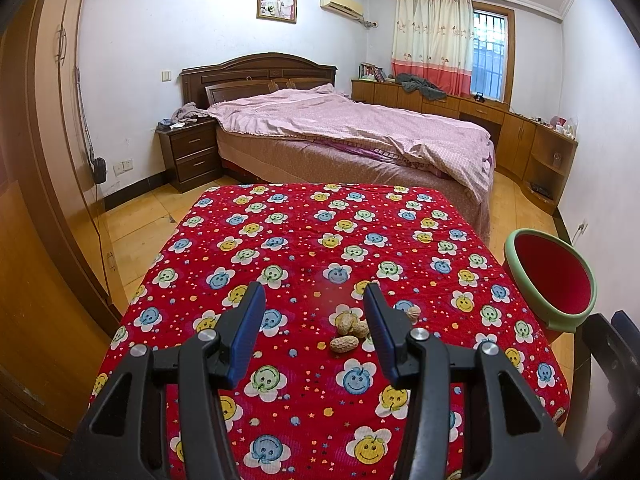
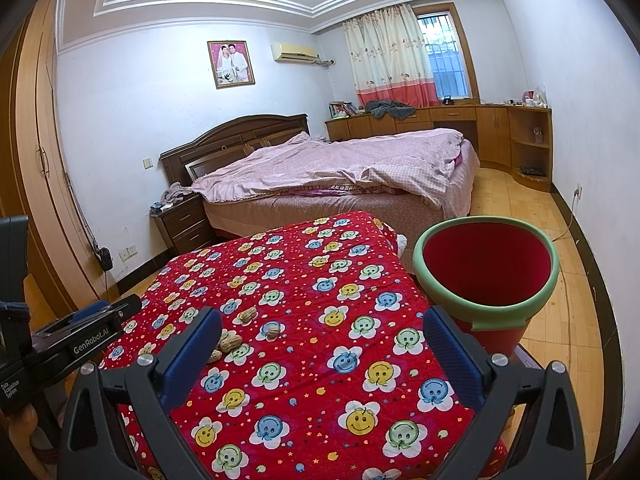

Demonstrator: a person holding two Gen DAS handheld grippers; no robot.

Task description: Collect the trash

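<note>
Several nut shells lie on the red flower-print table cover [image 1: 304, 240]: a peanut [image 1: 343, 344], a small pile of shells [image 1: 351, 322] and a walnut [image 1: 414, 313]. My left gripper [image 1: 314, 300] is open and empty, just above and before the shells. In the right wrist view the shells [image 2: 231, 342] and two walnuts [image 2: 273, 331] [image 2: 247, 314] lie left of centre. My right gripper [image 2: 322, 328] is open and empty over the cover [image 2: 320, 380]. A red bin with a green rim [image 2: 486, 306] stands at the table's right side, also seen in the left wrist view [image 1: 550, 276].
A bed with a pink quilt [image 1: 352, 132] stands beyond the table. A nightstand [image 1: 190, 156] is left of it, a wardrobe [image 1: 36, 200] on the far left, wooden cabinets [image 1: 520, 140] along the right wall. The left gripper's body [image 2: 60, 344] shows at the right view's left edge.
</note>
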